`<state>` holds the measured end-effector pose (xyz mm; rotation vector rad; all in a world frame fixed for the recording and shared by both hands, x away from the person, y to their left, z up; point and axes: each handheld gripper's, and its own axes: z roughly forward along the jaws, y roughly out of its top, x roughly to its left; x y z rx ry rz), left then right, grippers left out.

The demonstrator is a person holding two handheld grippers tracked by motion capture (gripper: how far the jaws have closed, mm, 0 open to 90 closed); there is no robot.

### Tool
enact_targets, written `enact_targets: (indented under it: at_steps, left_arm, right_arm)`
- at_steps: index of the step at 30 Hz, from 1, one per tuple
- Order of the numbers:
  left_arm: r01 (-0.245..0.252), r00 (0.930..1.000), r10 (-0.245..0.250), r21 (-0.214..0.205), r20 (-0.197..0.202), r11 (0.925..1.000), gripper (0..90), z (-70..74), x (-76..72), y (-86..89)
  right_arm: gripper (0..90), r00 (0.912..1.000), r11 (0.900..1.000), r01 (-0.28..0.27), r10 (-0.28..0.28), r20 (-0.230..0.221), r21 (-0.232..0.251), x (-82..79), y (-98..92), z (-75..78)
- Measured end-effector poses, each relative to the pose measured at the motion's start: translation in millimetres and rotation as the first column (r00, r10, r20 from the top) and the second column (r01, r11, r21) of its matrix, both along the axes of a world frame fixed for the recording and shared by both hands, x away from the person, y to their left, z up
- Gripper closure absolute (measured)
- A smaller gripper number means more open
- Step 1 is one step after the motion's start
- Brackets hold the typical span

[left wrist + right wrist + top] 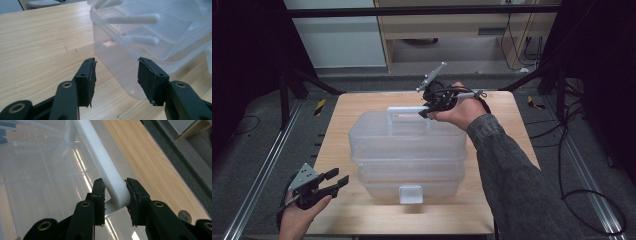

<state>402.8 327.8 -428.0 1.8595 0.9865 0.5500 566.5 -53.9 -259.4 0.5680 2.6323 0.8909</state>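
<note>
A clear plastic storage box [407,150] with a lid stands in the middle of the wooden table [342,115]. Its white carrying handle [404,111] stands raised over the lid's far side. My right gripper [424,111] is shut on the handle's right end; in the right gripper view the pads [98,192] press the white handle [100,157] from both sides. My left gripper [337,180] hovers at the table's near left corner, open. In the left gripper view its jaws [116,72] are apart with nothing between them, facing a lower corner of the box [150,37].
A white latch [410,194] sits on the box's near face. Bare wood lies left of the box [37,45]. Metal rails, dark frame legs and cables run along the floor on both sides of the table.
</note>
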Motion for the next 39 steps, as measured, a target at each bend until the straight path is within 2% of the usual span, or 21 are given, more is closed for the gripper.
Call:
enact_targets:
  at_steps: [9,13,17,21,28,32,35,39]
  left_arm:
    - [0.025,0.9994,-0.025,0.026,-0.024,0.9993,54.5,8.5,6.1,-8.2]
    - [0.051,0.9977,-0.047,0.073,-0.049,0.9961,59.8,19.3,14.4,-15.6]
    - [0.055,0.9973,-0.052,0.071,-0.051,0.996,66.1,32.5,20.8,-16.2]
    - [0.068,0.9956,-0.061,0.094,-0.072,0.9933,70.7,40.2,27.5,-19.3]
    - [0.066,0.9958,-0.06,0.084,-0.07,0.9943,74.7,45.2,35.5,-27.6]
    - [0.052,0.9968,-0.047,0.081,-0.064,0.9954,70.8,46.9,38.3,-30.4]
    - [0.041,0.998,-0.038,0.057,-0.05,0.9975,66.5,48.3,39.9,-32.7]
    - [0.044,0.9981,-0.042,0.046,-0.045,0.998,66.5,50.3,40.6,-33.0]
  right_arm:
    - [69.3,1.0,1.0,0.002,-0.002,-0.002,0.001,2.1,-0.2,0.6]
    - [69.3,1.0,1.0,0.004,-0.004,-0.005,0.001,3.8,-0.1,1.2]
    - [69.3,1.0,1.0,0.006,-0.006,-0.007,-0.001,4.4,0.1,1.5]
    - [69.2,0.9999,1.0,0.006,-0.006,-0.009,0.001,6.3,-0.1,1.9]
    - [69.0,0.9997,0.9999,0.015,-0.015,-0.019,0.006,10.1,-0.3,2.7]
    - [69.0,0.9996,0.9999,0.015,-0.015,-0.022,-0.003,11.5,0.4,3.6]
    - [69.1,0.9997,0.9999,0.014,-0.014,-0.022,-0.008,12.3,0.6,4.1]
    - [69.0,0.9996,0.9999,0.014,-0.014,-0.024,-0.005,13.0,0.7,4.1]
